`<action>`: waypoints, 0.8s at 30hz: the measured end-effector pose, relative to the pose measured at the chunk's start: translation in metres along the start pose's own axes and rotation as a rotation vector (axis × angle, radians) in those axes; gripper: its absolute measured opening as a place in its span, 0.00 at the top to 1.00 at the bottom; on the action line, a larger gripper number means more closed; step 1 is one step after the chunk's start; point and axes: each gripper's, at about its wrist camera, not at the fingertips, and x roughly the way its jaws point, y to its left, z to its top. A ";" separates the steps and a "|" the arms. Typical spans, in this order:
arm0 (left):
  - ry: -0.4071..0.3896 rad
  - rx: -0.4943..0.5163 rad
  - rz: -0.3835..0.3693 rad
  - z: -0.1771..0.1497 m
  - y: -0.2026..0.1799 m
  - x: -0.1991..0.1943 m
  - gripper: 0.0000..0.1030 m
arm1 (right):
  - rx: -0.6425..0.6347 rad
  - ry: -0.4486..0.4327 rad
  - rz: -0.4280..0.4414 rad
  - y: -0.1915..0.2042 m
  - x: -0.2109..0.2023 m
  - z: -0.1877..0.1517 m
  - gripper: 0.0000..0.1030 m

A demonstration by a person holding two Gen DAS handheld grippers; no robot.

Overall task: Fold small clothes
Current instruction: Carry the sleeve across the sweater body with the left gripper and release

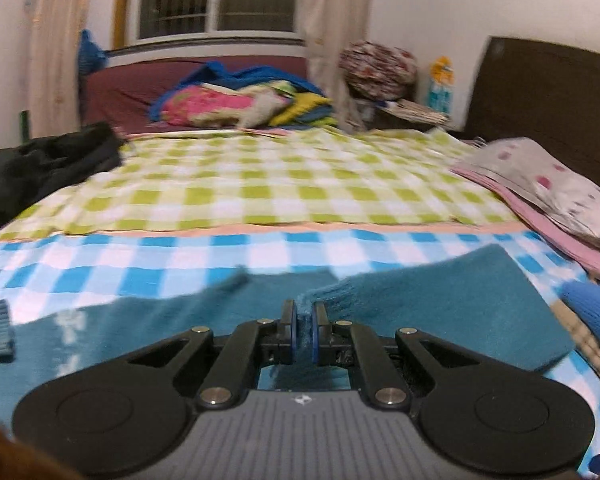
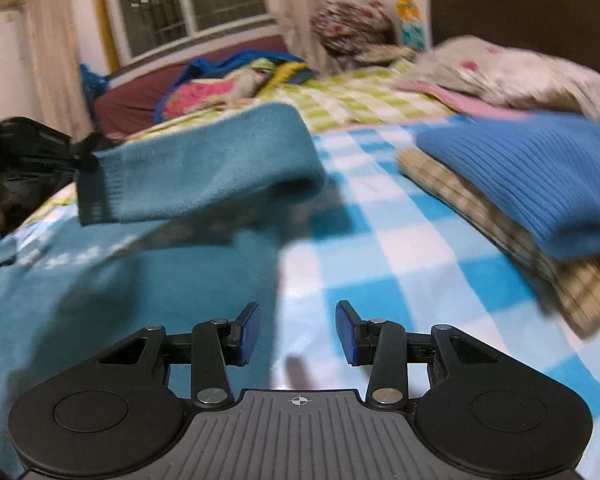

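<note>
A teal sweater (image 1: 440,304) with a white pattern lies on the blue-checked bedsheet (image 1: 180,256). My left gripper (image 1: 305,330) is shut on the cuff of its sleeve, the fabric pinched between the blue pads. In the right wrist view that teal sleeve (image 2: 204,164) hangs lifted above the sweater's body (image 2: 100,300), and the left gripper (image 2: 85,156) holds its ribbed cuff at the left. My right gripper (image 2: 298,332) stands open low over the sweater's edge and the blue-checked sheet (image 2: 400,280), with nothing between its fingers.
A folded blue knit (image 2: 540,180) lies on a folded tan plaid garment (image 2: 580,292) at the right. Pillows (image 1: 548,184) and a dark headboard (image 1: 548,92) are at the right. A dark garment (image 1: 40,168) lies at the far left, a colourful heap (image 1: 236,104) beyond.
</note>
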 end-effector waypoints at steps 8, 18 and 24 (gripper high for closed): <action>0.005 -0.064 0.112 -0.007 0.067 0.012 0.86 | -0.136 0.001 0.033 0.062 0.027 0.017 0.62; 0.052 -0.072 0.138 -0.024 0.111 0.039 0.86 | -0.266 0.063 0.079 0.127 0.067 0.016 0.62; 0.049 -0.067 0.173 -0.028 0.117 0.044 0.77 | -0.323 0.080 0.101 0.152 0.076 0.012 0.62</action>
